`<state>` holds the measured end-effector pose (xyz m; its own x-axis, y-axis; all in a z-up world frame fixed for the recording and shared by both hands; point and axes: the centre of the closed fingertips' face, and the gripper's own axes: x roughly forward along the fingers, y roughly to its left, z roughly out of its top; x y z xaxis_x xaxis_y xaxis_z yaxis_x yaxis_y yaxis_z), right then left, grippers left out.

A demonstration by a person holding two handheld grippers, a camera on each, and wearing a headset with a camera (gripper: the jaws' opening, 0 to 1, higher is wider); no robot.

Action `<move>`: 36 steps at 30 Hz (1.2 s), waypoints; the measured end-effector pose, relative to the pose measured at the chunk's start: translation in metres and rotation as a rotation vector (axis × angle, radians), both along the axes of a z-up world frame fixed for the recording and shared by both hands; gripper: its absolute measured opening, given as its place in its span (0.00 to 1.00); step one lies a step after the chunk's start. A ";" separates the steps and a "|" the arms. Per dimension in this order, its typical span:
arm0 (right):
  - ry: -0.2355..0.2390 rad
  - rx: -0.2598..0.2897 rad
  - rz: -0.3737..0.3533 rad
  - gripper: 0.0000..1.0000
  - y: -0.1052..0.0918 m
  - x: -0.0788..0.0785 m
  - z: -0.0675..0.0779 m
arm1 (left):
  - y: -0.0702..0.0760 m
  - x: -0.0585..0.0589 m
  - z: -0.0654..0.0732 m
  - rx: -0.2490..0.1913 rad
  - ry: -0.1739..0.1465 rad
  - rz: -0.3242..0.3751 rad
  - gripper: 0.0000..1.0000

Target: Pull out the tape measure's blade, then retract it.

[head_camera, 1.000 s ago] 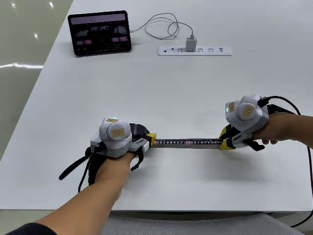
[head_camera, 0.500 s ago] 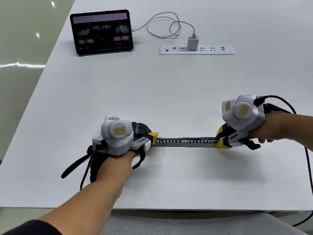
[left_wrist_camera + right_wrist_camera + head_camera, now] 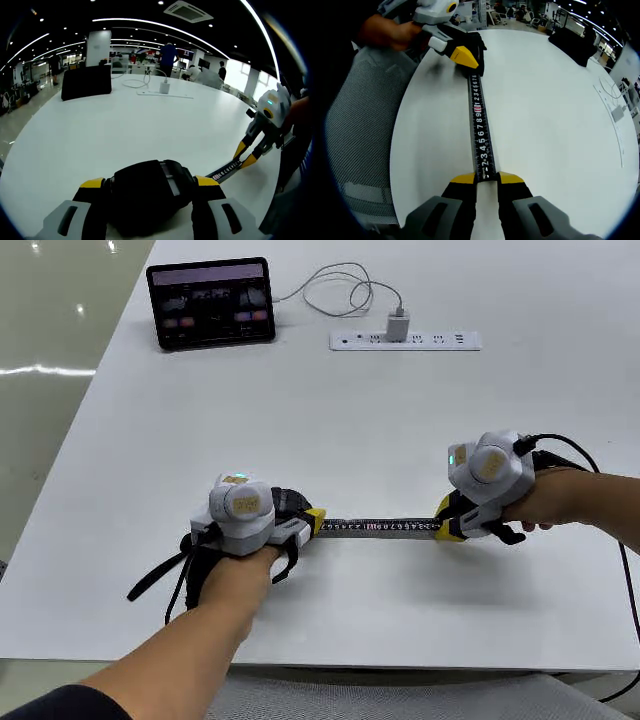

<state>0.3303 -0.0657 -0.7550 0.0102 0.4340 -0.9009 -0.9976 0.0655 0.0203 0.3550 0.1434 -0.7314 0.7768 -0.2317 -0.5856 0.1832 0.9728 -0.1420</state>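
At the far left of the white desk (image 3: 350, 430), toward its back edge, a dark tablet (image 3: 211, 302) stood propped with its screen lit. Nearer to us, the left tongs (image 3: 150, 181) sat low over the desk in a hand (image 3: 240, 578). Their yellow-tipped jaws were closed around the black tape measure (image 3: 287, 504), one jaw pressed to each side of its body, as the left gripper view showed plainly. From the tape measure's mouth the blade (image 3: 479, 125) ran out to the right, straight and unbent, with its printed numbers facing up. It reached from one pair of tongs to the other, low along the desk, though we could not tell whether it touched the surface.

Well apart from the blade, at the back of the desk, a white power strip (image 3: 405, 340) lay with a white charger (image 3: 398, 328) plugged into it. A white cable (image 3: 335, 288) looped from the charger back toward the tablet.

At the right end, the right tongs (image 3: 486, 177) had their jaws drawn almost together, pinching the blade's free end between the yellow tips. In the right gripper view the lowest numbers lay just ahead of those tips. These tongs were tilted down toward the desk, held in the other hand (image 3: 552, 500).
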 end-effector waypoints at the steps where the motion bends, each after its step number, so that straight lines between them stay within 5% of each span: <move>1: -0.001 0.002 0.003 0.11 0.001 0.000 0.000 | 0.000 0.000 0.000 0.000 0.000 -0.001 0.64; 36: -0.001 0.028 0.030 0.12 0.020 0.002 -0.005 | -0.002 0.000 0.001 -0.002 -0.003 -0.010 0.65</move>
<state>0.3323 -0.0461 -0.7597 -0.0018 0.4590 -0.8884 -0.9992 0.0355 0.0203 0.3550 0.1417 -0.7306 0.7763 -0.2405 -0.5826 0.1932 0.9706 -0.1433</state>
